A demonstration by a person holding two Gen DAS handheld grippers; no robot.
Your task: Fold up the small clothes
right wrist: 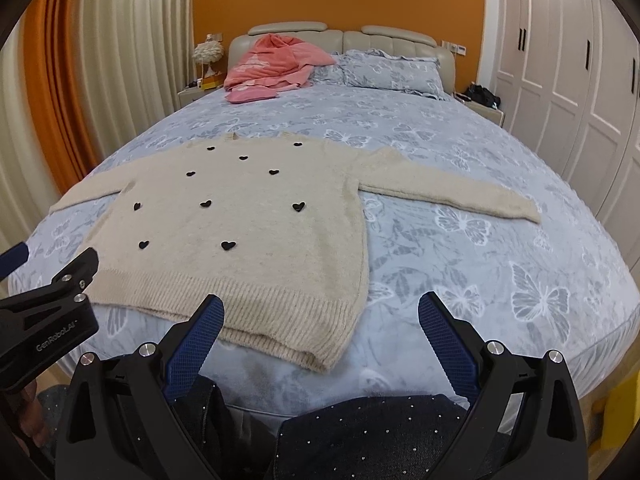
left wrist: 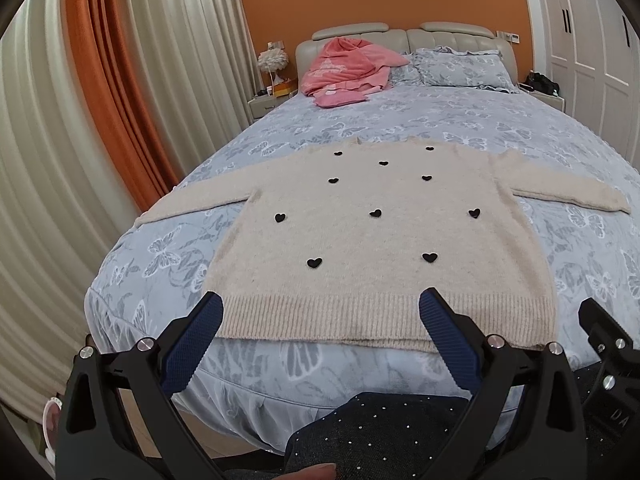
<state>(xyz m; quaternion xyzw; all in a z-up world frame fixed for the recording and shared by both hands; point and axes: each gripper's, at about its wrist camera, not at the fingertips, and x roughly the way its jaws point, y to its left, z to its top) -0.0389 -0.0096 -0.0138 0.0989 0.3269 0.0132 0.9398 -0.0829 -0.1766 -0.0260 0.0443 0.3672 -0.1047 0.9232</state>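
A cream knit sweater [left wrist: 360, 236] with small black hearts lies flat on the bed, front up, both sleeves spread out to the sides, ribbed hem toward me. The right wrist view shows the same sweater [right wrist: 240, 232] left of centre, its right sleeve [right wrist: 460, 196] stretched across the bedspread. My left gripper [left wrist: 320, 308] hovers open just before the hem, nothing between its blue pads. My right gripper [right wrist: 320, 312] is open too, above the hem's right corner and bare bedspread. The left gripper's black body [right wrist: 52, 300] shows at the left edge of the right wrist view.
The bed carries a blue butterfly-print cover [right wrist: 480, 260], pillows [left wrist: 460, 68] and a pile of pink clothes [left wrist: 348, 68] near the headboard. Curtains [left wrist: 100, 100] hang on the left, white wardrobes [right wrist: 560, 80] stand on the right. A person's dark studded trousers [left wrist: 380, 432] are below the grippers.
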